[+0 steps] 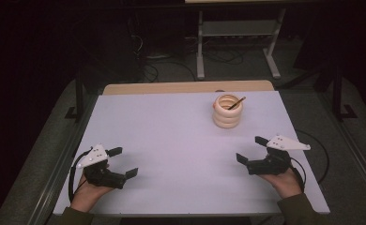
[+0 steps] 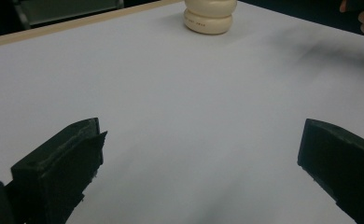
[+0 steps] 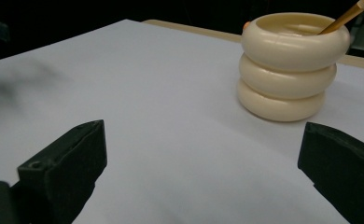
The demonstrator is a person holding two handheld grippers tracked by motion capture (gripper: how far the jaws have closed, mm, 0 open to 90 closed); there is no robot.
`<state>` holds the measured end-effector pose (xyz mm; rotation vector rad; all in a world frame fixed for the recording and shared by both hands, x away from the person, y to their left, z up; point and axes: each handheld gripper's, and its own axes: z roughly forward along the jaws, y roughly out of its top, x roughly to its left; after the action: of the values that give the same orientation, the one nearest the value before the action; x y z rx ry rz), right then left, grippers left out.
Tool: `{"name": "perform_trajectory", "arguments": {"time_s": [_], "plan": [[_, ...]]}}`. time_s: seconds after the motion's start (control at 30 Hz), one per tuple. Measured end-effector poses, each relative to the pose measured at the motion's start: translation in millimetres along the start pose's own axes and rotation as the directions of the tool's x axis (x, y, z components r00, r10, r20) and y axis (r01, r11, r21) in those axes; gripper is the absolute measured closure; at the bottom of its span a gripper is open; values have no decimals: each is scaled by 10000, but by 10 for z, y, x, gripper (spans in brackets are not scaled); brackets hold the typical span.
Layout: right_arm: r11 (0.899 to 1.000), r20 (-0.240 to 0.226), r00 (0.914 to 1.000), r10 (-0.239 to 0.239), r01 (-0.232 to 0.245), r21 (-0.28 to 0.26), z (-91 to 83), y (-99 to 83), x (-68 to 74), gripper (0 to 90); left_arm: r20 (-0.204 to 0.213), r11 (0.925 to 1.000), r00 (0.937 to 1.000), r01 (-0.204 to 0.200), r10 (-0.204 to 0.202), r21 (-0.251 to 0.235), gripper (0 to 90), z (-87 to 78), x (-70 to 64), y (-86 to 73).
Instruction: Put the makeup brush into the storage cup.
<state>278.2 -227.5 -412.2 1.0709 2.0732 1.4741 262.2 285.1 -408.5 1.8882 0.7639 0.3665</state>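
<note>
One unreadable mark on cream holder (image 2: 210,17).

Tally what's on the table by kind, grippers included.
Grippers: 2, left gripper and right gripper, both with jaws apart
Cream ribbed holder: 1
Pencil standing in the holder: 1
Total: 4
</note>
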Motion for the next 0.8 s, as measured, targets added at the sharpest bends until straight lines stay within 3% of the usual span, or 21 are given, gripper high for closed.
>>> {"name": "perform_trajectory", "arguments": {"time_s": [0.53,0.8], "plan": [[9964,-164,9991,-381,392,750,-75,-246,76,7,-35,9998,10000,-6,6,-219,0,-17,17,-13],[9967,-131,9996,-239,248,777,-121,-296,53,7,5,9998,9999,-110,110,-156,0,-6,19,-19]]}}
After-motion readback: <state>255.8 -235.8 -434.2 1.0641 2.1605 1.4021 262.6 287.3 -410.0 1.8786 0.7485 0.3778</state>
